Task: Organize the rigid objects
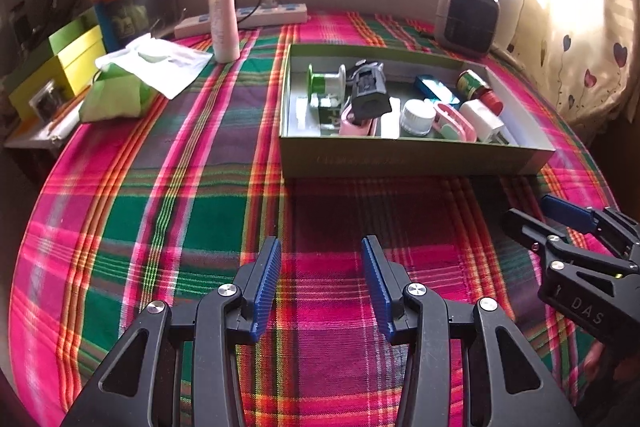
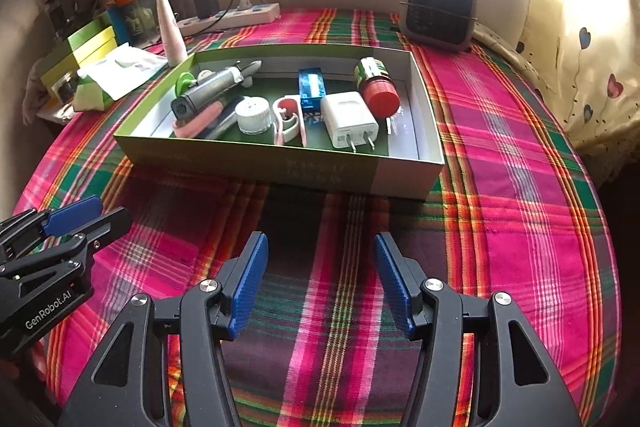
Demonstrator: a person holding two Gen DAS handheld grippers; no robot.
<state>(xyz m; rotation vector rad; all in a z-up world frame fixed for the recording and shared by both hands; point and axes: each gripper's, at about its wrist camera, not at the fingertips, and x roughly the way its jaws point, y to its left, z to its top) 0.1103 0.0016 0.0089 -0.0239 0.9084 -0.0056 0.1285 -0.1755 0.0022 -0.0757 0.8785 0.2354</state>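
A pink, green and orange plaid cloth point(image 2: 500, 155) lies under an olive-green box point(image 2: 256, 155) holding a white charger point(image 2: 348, 119), a red-capped bottle point(image 2: 380, 93) and a possibly translucent blue case point(image 2: 311, 89).

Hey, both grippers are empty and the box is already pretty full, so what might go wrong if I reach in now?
The items in the box lie packed together, so open fingers going for the white charger may knock the red-capped bottle or the pink clip beside it. The dark tool rests tilted on other things and may slide. The light box may shift on the plaid cloth.
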